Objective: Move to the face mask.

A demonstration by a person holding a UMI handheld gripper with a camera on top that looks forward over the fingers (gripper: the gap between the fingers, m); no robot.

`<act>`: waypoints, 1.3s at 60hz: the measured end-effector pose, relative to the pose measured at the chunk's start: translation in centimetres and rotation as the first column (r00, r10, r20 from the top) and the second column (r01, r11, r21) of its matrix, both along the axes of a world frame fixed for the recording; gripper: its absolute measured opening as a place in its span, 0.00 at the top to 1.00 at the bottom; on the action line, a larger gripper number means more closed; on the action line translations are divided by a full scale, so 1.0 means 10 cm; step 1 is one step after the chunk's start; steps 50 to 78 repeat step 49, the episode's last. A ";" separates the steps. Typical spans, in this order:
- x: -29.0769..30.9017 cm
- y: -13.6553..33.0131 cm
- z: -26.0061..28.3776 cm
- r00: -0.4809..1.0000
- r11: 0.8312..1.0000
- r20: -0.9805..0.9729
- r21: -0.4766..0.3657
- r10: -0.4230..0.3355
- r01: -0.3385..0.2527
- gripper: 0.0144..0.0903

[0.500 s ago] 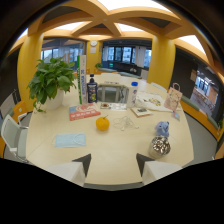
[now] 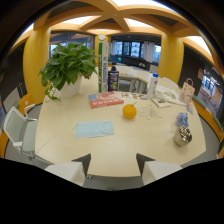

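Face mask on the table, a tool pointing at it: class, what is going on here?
A person is carrying a hand-held tool over a large round table. Its two fingers are open and hold nothing. The light blue face mask lies flat on the table, beyond the fingers and untouched. Further off sit an orange, a red book and a potted plant.

Only the tips of the gripper (image 2: 112, 161) fingers show, the words on the red book (image 2: 106, 100) beyond them are too small to read, and the little things past the orange (image 2: 129, 111) are blurry.
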State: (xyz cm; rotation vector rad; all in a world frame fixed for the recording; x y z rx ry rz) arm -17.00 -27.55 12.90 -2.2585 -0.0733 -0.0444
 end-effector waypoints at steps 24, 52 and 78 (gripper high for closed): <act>-0.65 1.25 -0.61 1.000 0.999 -0.022 -0.026 0.021 -0.022 0.06; -0.79 1.61 -0.94 0.999 0.993 -0.004 -0.114 0.037 -0.037 0.06; -0.79 1.61 -0.94 0.999 0.993 -0.004 -0.114 0.037 -0.037 0.06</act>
